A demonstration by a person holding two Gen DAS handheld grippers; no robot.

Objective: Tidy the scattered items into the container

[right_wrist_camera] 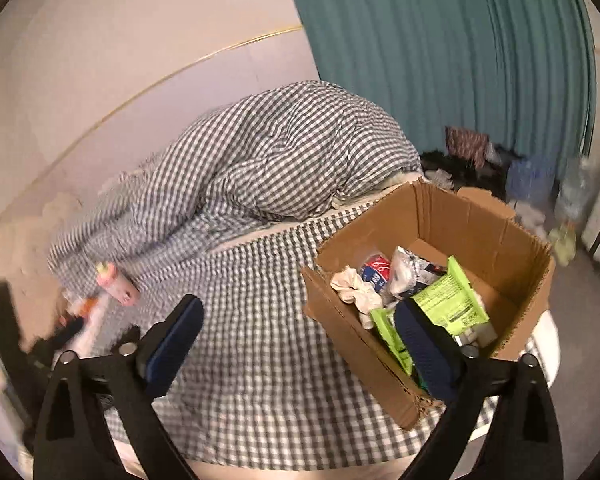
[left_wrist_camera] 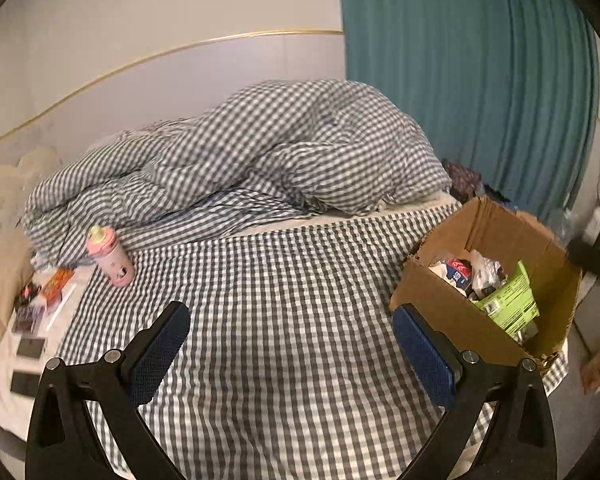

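Observation:
A cardboard box (left_wrist_camera: pixel 452 312) (right_wrist_camera: pixel 344 312) stands on the right side of the checked bed. Inside it lie green packets (left_wrist_camera: pixel 508 300) (right_wrist_camera: pixel 448 300), a red and blue packet (right_wrist_camera: pixel 374 270), a cream scrunchie (right_wrist_camera: pixel 356 288) and crumpled wrappers. A pink bottle (left_wrist_camera: pixel 110 256) (right_wrist_camera: pixel 118 282) lies at the far left of the bed. Beside it are an orange packet (left_wrist_camera: pixel 58 284), dark cards and two phones (left_wrist_camera: pixel 30 347). My left gripper (left_wrist_camera: pixel 290 322) is open above the bare sheet, nothing between its blue pads. My right gripper (right_wrist_camera: pixel 298 316) is open too, its right finger over the box's near wall.
A bunched checked duvet (left_wrist_camera: pixel 260 152) fills the back of the bed against a pale headboard (left_wrist_camera: pixel 160 80). A teal curtain (left_wrist_camera: pixel 468 80) hangs at the right. Clothes and bags (right_wrist_camera: pixel 472 152) lie on the floor beyond the box. A beige pillow (left_wrist_camera: pixel 0 240) sits far left.

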